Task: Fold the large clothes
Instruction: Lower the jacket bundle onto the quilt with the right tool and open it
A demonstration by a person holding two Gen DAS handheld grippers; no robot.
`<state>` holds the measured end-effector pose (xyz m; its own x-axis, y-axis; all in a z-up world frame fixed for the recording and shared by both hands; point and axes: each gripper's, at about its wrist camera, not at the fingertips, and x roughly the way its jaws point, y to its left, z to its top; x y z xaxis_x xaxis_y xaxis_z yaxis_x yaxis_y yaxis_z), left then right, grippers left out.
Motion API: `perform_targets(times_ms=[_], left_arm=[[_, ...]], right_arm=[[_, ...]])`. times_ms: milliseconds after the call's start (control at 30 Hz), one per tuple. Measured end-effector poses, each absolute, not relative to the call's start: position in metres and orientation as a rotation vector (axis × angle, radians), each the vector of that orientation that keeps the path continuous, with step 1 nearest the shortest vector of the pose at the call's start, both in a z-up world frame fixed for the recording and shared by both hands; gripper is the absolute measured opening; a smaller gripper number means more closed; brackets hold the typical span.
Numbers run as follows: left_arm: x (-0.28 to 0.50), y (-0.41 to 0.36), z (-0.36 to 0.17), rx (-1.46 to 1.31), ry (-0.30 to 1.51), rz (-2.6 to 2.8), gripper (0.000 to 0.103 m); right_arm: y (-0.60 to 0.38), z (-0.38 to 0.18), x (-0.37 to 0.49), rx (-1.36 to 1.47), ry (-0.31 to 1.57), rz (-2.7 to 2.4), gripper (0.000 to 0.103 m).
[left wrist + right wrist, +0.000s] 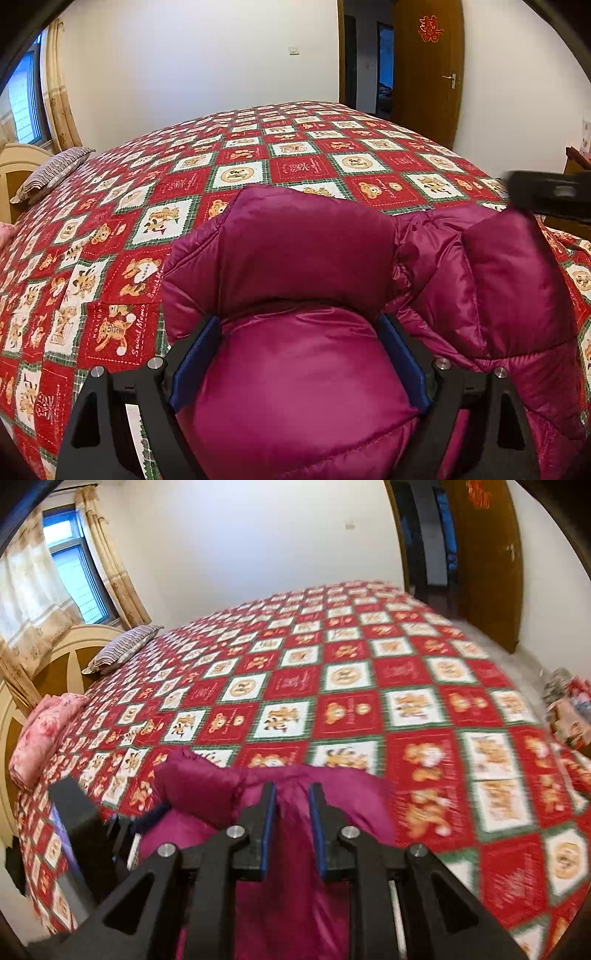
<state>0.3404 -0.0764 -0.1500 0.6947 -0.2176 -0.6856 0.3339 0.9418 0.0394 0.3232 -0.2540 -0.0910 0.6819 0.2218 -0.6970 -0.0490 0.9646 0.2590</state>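
Observation:
A magenta puffer jacket (306, 258) lies bunched at the near edge of the bed. In the left wrist view my left gripper (299, 332) stands wide, with a thick puffy fold of the jacket filling the space between its blue pads (195, 354). In the right wrist view my right gripper (292, 794) is shut on a thin pinch of the same jacket (207, 782) and holds it just above the bedspread. The right gripper (546, 195) shows blurred at the right of the left wrist view; the left one (85, 827) shows at the left of the right wrist view.
The bed carries a red, white and green teddy-bear bedspread (240, 155). A striped pillow (122, 646) and a pink folded quilt (44, 731) lie by the headboard (55, 657) at the left. A wooden door (428, 74) stands behind; clutter (569, 709) sits at the right.

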Motion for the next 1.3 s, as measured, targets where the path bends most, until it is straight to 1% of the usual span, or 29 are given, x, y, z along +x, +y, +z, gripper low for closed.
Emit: perform_targets(times_ms=[167,200,233,300,400,533,633,667,700,767,867,933,1067,1133,1300], left_arm=[[0.341,-0.075,-0.151,0.155,0.741,-0.318,0.087],[0.341,-0.074,-0.151,0.154,0.741,-0.318,0.087],[0.342,-0.075,-0.151,0.152,0.741,-0.316,0.087],[0.343,-0.074,-0.151,0.15,0.742,-0.314,0.087],[0.344,-0.074,-0.15,0.136,0.748,-0.31,0.087],[0.337,-0.049,-0.136,0.018,0.734,-0.355,0.087],[0.327,-0.032,-0.111,0.01,0.628,-0.31,0.087],[0.331,-0.03,-0.101,0.042,0.585,-0.265,0.087],[0.342,-0.031,-0.094,0.066,0.583,-0.236,0.087],[0.375,-0.042,-0.097,0.082,0.674,-0.239,0.087],[0.415,-0.063,-0.126,0.12,0.796,-0.228,0.087],[0.426,-0.065,-0.147,0.095,0.852,-0.242,0.089],[0.436,-0.058,-0.166,0.03,0.886,-0.246,0.09],[0.442,-0.062,-0.171,0.05,0.904,-0.226,0.09],[0.435,-0.071,-0.167,0.136,0.871,-0.182,0.091]], right_arm=[[-0.247,-0.142,0.343,0.208,0.905,0.076,0.02],[-0.25,-0.152,0.346,0.22,0.913,0.069,0.016],[-0.252,-0.158,0.346,0.235,0.91,0.062,0.014],[-0.255,-0.166,0.345,0.242,0.89,0.054,0.014],[-0.256,-0.17,0.353,0.204,0.891,0.046,0.012],[-0.256,-0.171,0.354,0.179,0.894,0.036,0.012],[-0.26,-0.172,0.352,0.205,0.887,0.043,0.012],[-0.26,-0.172,0.353,0.208,0.886,0.043,0.012],[-0.258,-0.172,0.353,0.199,0.884,0.037,0.012],[-0.255,-0.171,0.352,0.178,0.881,0.024,0.012],[-0.257,-0.171,0.351,0.192,0.879,0.027,0.012],[-0.261,-0.171,0.35,0.22,0.875,0.033,0.012],[-0.265,-0.172,0.35,0.266,0.865,0.043,0.012],[-0.264,-0.173,0.351,0.267,0.863,0.036,0.012],[-0.264,-0.171,0.351,0.266,0.863,0.035,0.012]])
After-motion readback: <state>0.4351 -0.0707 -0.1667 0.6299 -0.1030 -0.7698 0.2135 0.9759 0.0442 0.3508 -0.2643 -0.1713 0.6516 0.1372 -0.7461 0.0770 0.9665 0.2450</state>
